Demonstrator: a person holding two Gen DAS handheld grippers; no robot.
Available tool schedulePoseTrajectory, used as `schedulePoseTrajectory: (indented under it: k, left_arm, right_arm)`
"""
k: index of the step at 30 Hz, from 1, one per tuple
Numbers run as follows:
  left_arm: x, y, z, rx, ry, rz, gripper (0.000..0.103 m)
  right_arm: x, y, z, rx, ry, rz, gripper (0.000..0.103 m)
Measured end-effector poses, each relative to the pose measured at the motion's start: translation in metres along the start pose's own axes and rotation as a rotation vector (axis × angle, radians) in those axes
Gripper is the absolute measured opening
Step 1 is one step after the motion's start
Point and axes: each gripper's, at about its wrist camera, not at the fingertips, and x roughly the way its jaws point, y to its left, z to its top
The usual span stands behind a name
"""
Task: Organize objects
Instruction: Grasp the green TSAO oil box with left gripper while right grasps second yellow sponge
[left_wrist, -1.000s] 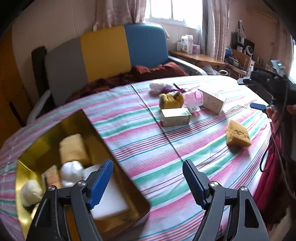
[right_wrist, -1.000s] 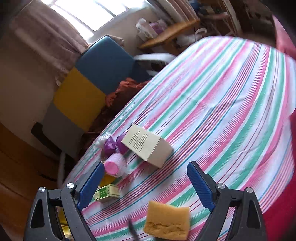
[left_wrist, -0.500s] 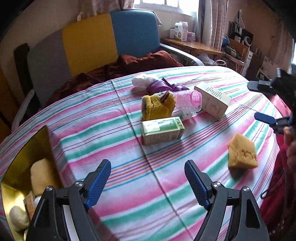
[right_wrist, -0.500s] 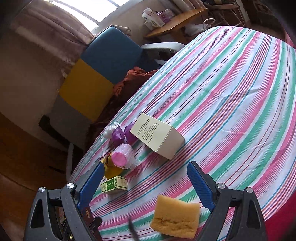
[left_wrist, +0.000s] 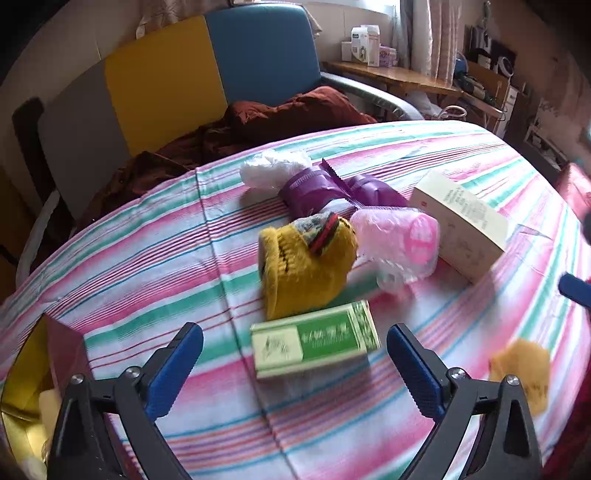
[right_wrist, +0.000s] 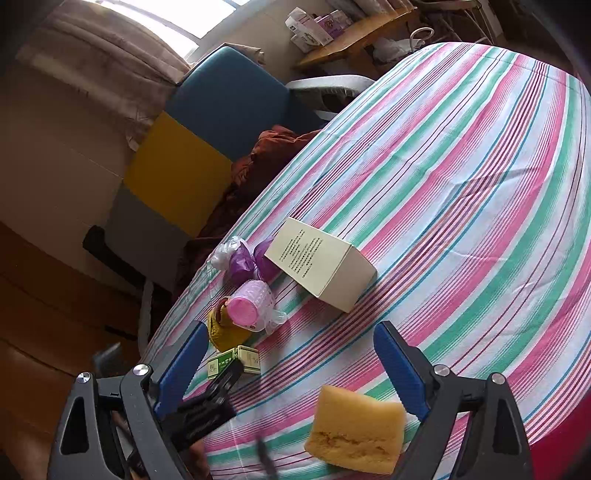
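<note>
Left tongs (left_wrist: 291, 354) are spreading wide with the small green-and-white cardboard box (left_wrist: 315, 338) lying flat on the striped worktop (left_wrist: 369, 435) between the tips, nothing pinched yet. My worry: the fuzzy yellow knitted sock (left_wrist: 306, 266) sits touching the box's far edge, so a sloppy close could snag it. Right tongs (right_wrist: 288, 363) hang released above the yellow sponge block (right_wrist: 356, 430); the gold metal tin (left_wrist: 22, 373) is off at the left edge.

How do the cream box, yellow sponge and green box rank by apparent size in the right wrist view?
1. cream box
2. yellow sponge, nearest the camera, so flattered, and close to the cream box
3. green box, partly hidden
</note>
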Motion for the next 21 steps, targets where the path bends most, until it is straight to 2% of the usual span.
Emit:
schedulePoseTrajectory:
  k: [3,4,5,10,15,21]
  left_arm:
    - [0.020,0.001,0.006,-0.022,0.040,0.001,0.099]
    - [0.024,0.003,0.006,-0.038,0.045,0.000,0.095]
    - [0.028,0.006,0.004,-0.054,0.051,-0.013,0.075]
    - [0.017,0.010,-0.010,-0.070,0.033,-0.054,0.075]
    - [-0.006,0.002,-0.045,-0.060,0.016,-0.050,0.075]
    - [-0.038,-0.013,-0.091,-0.033,-0.018,-0.087,0.075]
  right_arm:
    - [0.001,-0.001,0.000,0.001,0.004,-0.001,0.093]
    - [0.001,-0.001,0.000,0.002,0.005,0.000,0.093]
    - [0.001,-0.001,0.000,0.002,0.006,0.000,0.093]
    - [0.004,0.002,-0.001,-0.018,0.023,-0.017,0.093]
    - [0.006,0.003,-0.002,-0.024,0.034,-0.046,0.093]
    - [0.016,0.005,-0.004,-0.043,0.078,-0.114,0.093]
